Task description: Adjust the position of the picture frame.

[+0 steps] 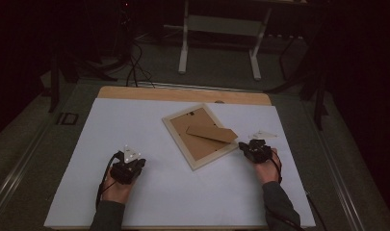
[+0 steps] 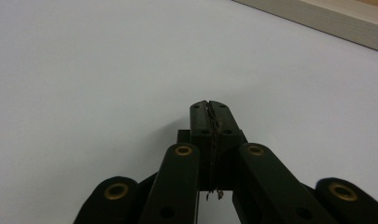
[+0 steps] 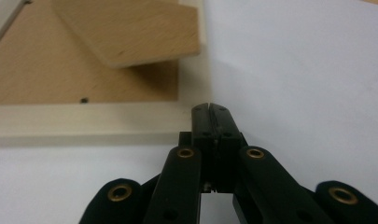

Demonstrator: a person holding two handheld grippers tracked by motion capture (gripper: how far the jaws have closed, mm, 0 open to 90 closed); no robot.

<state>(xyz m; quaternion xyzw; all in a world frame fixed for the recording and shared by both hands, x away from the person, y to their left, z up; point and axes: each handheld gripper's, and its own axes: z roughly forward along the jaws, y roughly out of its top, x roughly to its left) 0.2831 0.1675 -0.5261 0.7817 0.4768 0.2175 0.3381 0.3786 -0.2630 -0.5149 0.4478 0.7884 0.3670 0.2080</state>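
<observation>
A picture frame (image 1: 198,135) with a pale border lies face down on the white sheet, its brown backing up. A brown stand flap (image 1: 212,133) sticks out across the backing. My right gripper (image 1: 242,146) is shut and empty, its tip at the frame's right corner; in the right gripper view its jaws (image 3: 210,108) are pressed together just before the frame's pale edge (image 3: 84,123), under the stand flap (image 3: 130,32). My left gripper (image 1: 140,163) rests shut on the sheet left of the frame; its closed tip (image 2: 210,105) points at bare white sheet, with the frame's edge (image 2: 326,18) farther off.
The white sheet (image 1: 135,125) covers a wooden table whose far edge (image 1: 183,94) shows as a tan strip. Beyond it stands a white desk frame (image 1: 221,43) on the dark floor, with cables (image 1: 135,67) at the back left.
</observation>
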